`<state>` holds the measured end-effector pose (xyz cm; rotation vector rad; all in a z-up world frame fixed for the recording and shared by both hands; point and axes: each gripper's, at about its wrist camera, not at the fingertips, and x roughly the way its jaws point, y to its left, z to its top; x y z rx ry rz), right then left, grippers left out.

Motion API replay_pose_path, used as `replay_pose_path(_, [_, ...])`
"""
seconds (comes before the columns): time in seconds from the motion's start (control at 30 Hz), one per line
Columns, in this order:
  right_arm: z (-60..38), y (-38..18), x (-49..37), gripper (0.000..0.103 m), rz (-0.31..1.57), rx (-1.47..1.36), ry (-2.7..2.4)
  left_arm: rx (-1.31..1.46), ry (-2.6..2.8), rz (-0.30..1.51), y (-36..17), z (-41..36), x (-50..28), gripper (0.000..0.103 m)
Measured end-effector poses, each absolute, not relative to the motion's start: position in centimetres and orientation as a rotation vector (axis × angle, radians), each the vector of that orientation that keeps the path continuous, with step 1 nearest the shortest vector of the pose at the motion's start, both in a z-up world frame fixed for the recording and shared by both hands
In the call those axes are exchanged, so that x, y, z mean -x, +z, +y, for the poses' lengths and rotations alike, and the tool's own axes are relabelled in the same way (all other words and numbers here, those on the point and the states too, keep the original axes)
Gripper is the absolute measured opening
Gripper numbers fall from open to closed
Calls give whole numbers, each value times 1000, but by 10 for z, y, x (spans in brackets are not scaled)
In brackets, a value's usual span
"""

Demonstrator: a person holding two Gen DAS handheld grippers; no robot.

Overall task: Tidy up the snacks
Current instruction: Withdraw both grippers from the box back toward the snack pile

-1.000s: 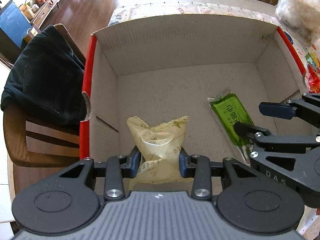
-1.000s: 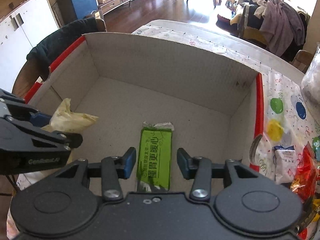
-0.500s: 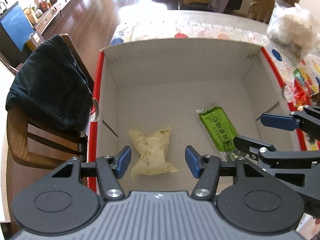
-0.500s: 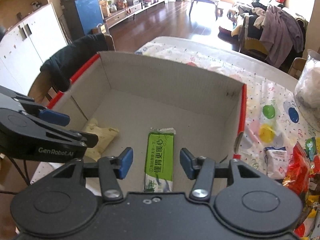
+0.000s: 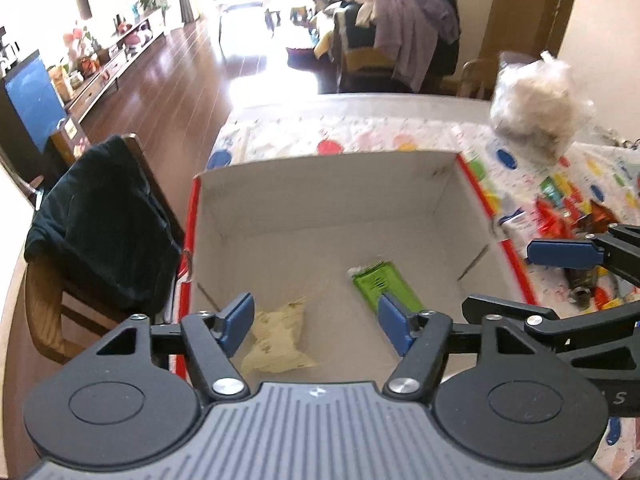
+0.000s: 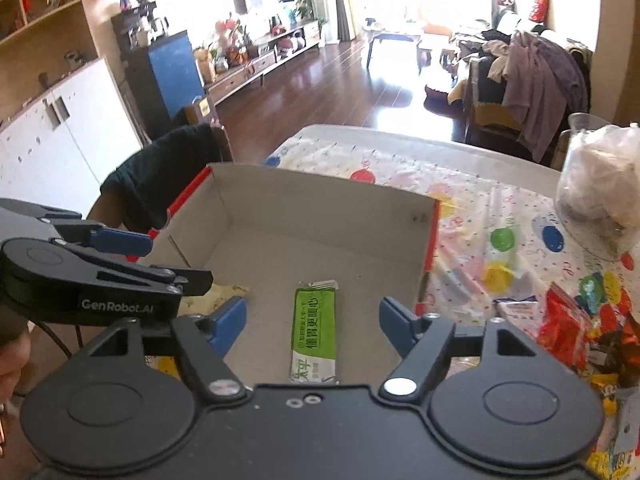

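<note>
Cardboard box (image 5: 328, 200) holds yellow pack (image 5: 280, 336) w/ green bar (image 6: 316, 332) beside, apart. Left gripper (image 5: 316, 324) & right gripper (image 6: 312, 326) both wide, empty, above box.

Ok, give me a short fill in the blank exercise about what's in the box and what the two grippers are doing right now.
1. The cardboard box holds ____ snack packets.
2. The long flat packet in the box is ____ in colour.
3. The left gripper is ____ and holds nothing, above the crumpled yellow packet.
4. The pile of loose snacks lies on the tablecloth to the ____ of the box.

Missing words: two; green; open; right
</note>
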<state>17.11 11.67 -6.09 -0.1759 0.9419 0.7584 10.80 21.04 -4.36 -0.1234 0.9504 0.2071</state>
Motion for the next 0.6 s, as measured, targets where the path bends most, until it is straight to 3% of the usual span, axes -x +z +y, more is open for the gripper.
replay_pose_path(0.13, [95,-49,-165,81,906,146,749,131,173,894,-33,196,-100,70])
replay_pose_path(0.27, [73,-39,-163,85,878,113,728,115,134,859,-25,177,-98,79])
replay_pose_path(0.6, [2,-36,-162,89,857,78,662,82,31,792,-21,117,-101,83])
